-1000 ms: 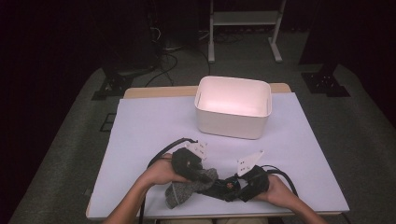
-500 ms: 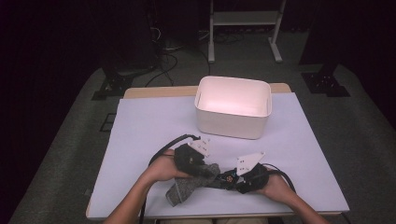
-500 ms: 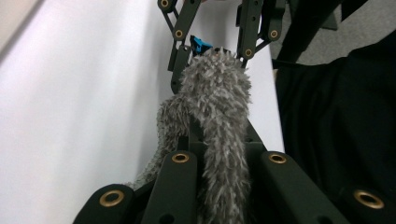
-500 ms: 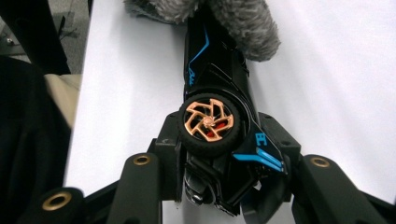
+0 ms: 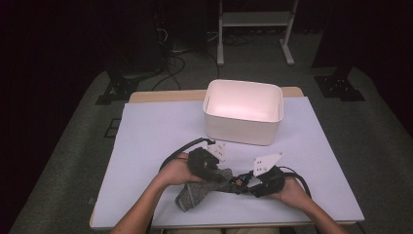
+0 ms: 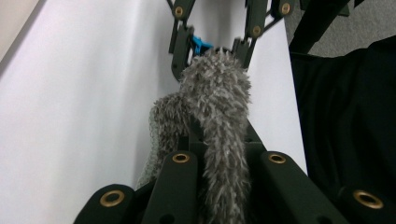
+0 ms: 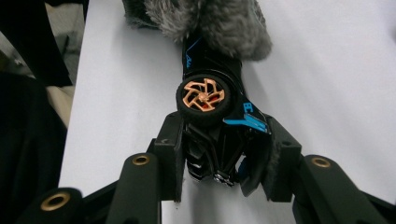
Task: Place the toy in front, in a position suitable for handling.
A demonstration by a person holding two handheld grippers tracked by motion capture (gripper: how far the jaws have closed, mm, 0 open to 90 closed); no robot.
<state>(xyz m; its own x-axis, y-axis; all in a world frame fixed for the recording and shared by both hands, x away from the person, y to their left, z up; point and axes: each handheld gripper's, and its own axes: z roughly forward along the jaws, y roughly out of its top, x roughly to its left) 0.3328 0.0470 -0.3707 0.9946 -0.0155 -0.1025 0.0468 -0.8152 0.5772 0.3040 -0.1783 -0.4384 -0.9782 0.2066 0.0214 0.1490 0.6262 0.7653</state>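
A grey fuzzy sock (image 5: 194,196) lies near the table's front edge, one end lifted. My left gripper (image 5: 214,176) is shut on that end, and the fuzzy sock (image 6: 215,102) runs out between its jaws (image 6: 222,140). My right gripper (image 5: 251,187) faces it, shut on a black toy car (image 5: 238,184) with blue trim. Its jaws have just been closing with the car between them. The pads of the right gripper (image 7: 224,163) press the car's (image 7: 210,98) sides. The car's far end is hidden inside the sock (image 7: 210,18).
A white bin (image 5: 243,114) stands behind the hands, toward the back of the white-covered table (image 5: 156,131). Black cables trail from both grippers. Dark floor, stands and cables surround the table.
The left hand has shifted a little away from the front edge with the sock's end. The right hand has kept its place on the car.
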